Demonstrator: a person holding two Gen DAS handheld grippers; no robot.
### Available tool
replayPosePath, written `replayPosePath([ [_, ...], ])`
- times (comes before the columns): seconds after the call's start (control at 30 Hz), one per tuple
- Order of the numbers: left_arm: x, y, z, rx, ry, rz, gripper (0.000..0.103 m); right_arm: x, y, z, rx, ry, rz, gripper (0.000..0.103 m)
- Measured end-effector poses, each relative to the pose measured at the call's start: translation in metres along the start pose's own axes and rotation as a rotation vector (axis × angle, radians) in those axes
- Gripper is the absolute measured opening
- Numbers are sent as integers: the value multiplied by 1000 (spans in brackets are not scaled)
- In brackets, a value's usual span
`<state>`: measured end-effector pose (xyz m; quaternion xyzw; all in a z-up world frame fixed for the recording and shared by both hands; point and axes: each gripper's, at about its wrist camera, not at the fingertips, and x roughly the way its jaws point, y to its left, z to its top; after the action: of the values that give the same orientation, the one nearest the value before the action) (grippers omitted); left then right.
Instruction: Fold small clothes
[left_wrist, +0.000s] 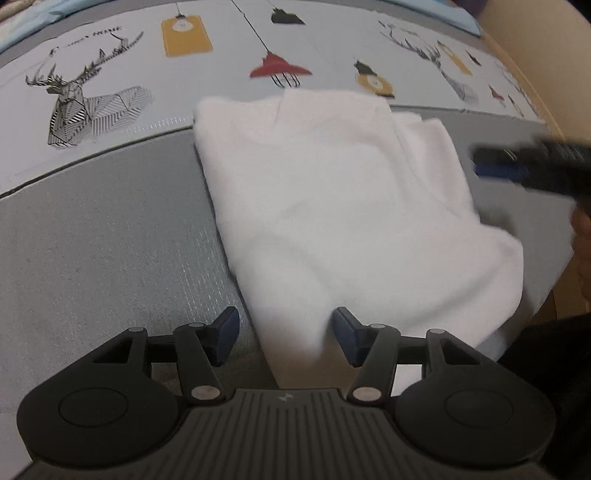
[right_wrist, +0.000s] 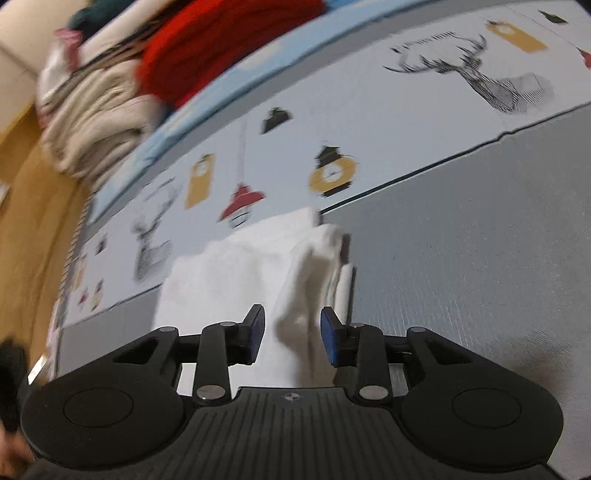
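White garment lies flat on the grey mat, far edge reaching onto the printed strip w/ deer + lamps; looks already folded into a rough rectangle, w/ stacked layers showing along one side in the right wrist view. Left gripper sits at the near edge, jaws wide apart, cloth edge running between the pads but nothing pinched, prob. lined up to grab that hem for the next fold. Right gripper also wide open, straddling a raised ridge of cloth, not clamped; seen from the left cam it's a blurred dark shape at the garment's right side, so it's moving. Both at opposite edges makes sense for a two-point lift. Pile of other clothes, red + beige, sits well apart at the back, blurred.
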<state>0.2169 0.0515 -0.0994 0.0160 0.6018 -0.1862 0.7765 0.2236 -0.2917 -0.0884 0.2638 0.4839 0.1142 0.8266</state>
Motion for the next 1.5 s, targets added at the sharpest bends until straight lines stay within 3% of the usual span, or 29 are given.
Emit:
replayPosePath([
  [0.1, -4, 2, -2, 4, -10, -10, 62, 34, 11, 10, 23, -12, -50, 34],
  [0.17, -5, 6, -4, -5, -12, -18, 62, 47, 17, 9, 17, -14, -32, 2],
  [0.2, -5, 8, -4, -5, -11, -20, 62, 47, 22, 10, -2, -29, -32, 3],
  [0.3, -4, 10, -6, -1, -11, -32, 64, 28, 25, 15, 5, -202, -37, 2],
  [0.37, -5, 11, -6, -4, -13, -46, 67, 32, 17, 18, 23, -187, -116, 3],
  [0.4, -5, 11, -7, -2, -11, -45, 67, 41, 14, 16, 11, -139, -173, 3],
  [0.47, -4, 10, -6, 7, -7, -35, 67, 48, 11, 13, 8, -87, -207, 4],
  [0.57, -10, 13, -4, -9, -30, -39, 66, 33, 16, 9, -29, -134, -221, 13],
  [0.63, -18, 18, -2, -42, -69, -53, 66, 12, 18, 4, -64, -164, -174, 18],
  [0.73, -26, 20, -1, -59, -105, -78, 66, -10, 18, -5, -127, -124, -43, 18],
  [0.83, -26, 14, -2, -39, -103, -75, 66, -14, 20, -23, -236, 33, 41, 25],
  [0.9, -23, 10, -4, -28, -96, -81, 66, -7, 19, -39, -315, 154, 43, 26],
  [1.03, -3, -1, -14, 37, -23, -61, 66, 12, 9, -70, -477, 318, -141, 29],
  [1.13, 16, -17, -29, 159, 83, 1, 66, 1, 4, -64, -456, 269, -134, 30],
  [1.23, 9, -20, -31, 201, 74, 4, 66, -22, 1, -47, -365, 138, -60, 30],
  [1.33, -10, -8, -22, 127, -11, -30, 66, -32, -2, -33, -254, 16, -24, 35],
  [1.43, -21, 12, -8, -24, -98, -66, 66, -19, -5, -24, -143, 20, 25, 47],
  [1.5, -21, 20, -2, -104, -125, -72, 66, -4, -1, -22, -110, 49, 29, 48],
])
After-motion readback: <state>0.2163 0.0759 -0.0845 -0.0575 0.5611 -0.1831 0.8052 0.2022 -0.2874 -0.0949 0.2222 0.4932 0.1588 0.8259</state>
